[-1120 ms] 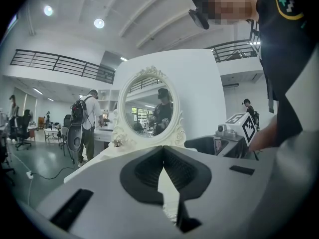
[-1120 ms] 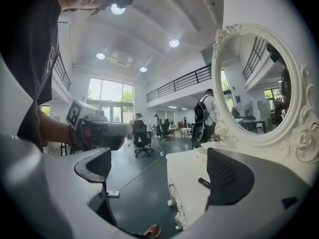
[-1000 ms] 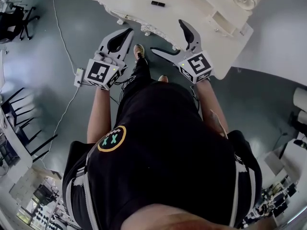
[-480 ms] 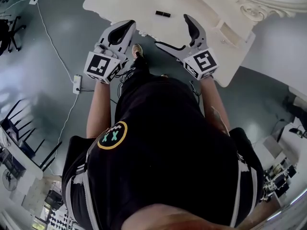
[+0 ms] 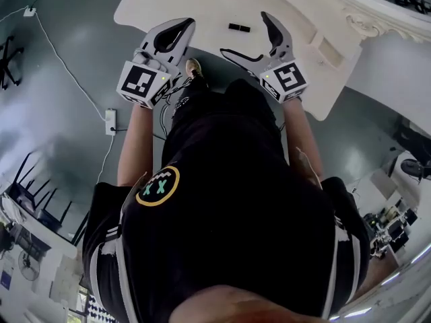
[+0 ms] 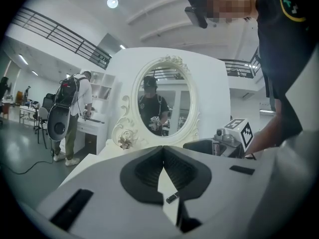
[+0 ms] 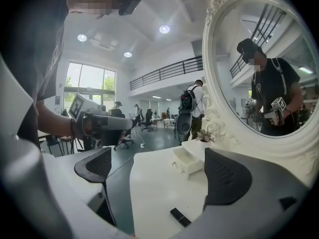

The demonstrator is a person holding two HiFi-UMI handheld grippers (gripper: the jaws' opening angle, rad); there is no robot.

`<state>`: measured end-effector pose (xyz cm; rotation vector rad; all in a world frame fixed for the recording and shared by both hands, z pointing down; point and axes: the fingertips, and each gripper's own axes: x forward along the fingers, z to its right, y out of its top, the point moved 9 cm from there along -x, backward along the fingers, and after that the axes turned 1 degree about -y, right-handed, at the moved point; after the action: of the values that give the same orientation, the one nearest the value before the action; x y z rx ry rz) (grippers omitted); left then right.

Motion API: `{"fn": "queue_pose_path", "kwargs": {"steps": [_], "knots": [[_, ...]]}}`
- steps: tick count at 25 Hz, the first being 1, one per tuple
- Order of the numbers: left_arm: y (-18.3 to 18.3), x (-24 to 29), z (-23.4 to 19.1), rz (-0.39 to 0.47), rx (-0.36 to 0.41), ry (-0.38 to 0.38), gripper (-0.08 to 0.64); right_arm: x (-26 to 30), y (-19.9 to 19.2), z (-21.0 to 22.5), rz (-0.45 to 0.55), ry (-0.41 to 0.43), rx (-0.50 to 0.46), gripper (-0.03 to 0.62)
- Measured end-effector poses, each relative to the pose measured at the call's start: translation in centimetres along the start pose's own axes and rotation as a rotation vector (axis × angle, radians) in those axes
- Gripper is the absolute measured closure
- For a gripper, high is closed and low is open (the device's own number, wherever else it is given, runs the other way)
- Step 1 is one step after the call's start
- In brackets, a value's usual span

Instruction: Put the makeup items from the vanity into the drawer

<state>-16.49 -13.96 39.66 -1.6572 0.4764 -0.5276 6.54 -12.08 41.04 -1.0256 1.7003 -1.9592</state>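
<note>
A small black makeup stick (image 5: 239, 27) lies on the white vanity top (image 5: 202, 5); it also shows low in the right gripper view (image 7: 180, 217) and through the left jaws' lower gap (image 6: 172, 198). My left gripper (image 5: 183, 24) is shut with nothing in it, its tip over the vanity's front edge, left of the stick. In its own view the pads of the left gripper (image 6: 163, 154) meet. My right gripper (image 5: 244, 33) is open and hovers around the stick as seen from above; the right gripper (image 7: 162, 171) holds nothing. A small white drawer (image 7: 187, 158) stands pulled out below the mirror.
An oval mirror in an ornate white frame (image 6: 164, 106) rises at the back of the vanity. The drawer unit (image 5: 328, 48) sits at the vanity's right end. A power strip and cable (image 5: 110, 121) lie on the grey floor at left. People stand farther off (image 6: 75, 116).
Both grippers have moved forward from in front of the vanity to over its front edge. The black stick now lies between the open right jaws in the head view.
</note>
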Motion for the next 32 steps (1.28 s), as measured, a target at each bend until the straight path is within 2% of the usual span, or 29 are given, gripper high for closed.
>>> {"fn": "queue_pose_path", "kwargs": {"steps": [8, 13, 15, 21, 27, 32], "knots": [[-0.2, 2.6, -1.1, -0.039, 0.028, 0.035, 0.54, 1.3, -1.2, 2.5, 0.0, 0.039, 0.028, -0.005], [0.5, 2.9, -1.7, -0.045, 0.038, 0.064, 0.54, 2.9, -1.9, 3.3, -0.024, 0.073, 0.004, -0.003], [0.8, 3.2, -1.7, -0.048, 0.046, 0.073, 0.54, 3.6, -3.0, 3.7, -0.086, 0.097, -0.031, -0.003], [1.4, 3.3, -1.8, -0.046, 0.054, 0.102, 0.54, 6.5, -8.2, 4.2, -0.362, 0.236, -0.164, 0.006], [1.2, 3.6, -1.8, -0.049, 0.056, 0.125, 0.54, 8.0, -13.7, 6.5, -0.469, 0.281, -0.151, 0.02], [1.4, 3.2, -2.0, -0.052, 0.054, 0.134, 0.54, 8.6, -15.9, 6.8, -0.535, 0.31, -0.154, 0.021]]}}
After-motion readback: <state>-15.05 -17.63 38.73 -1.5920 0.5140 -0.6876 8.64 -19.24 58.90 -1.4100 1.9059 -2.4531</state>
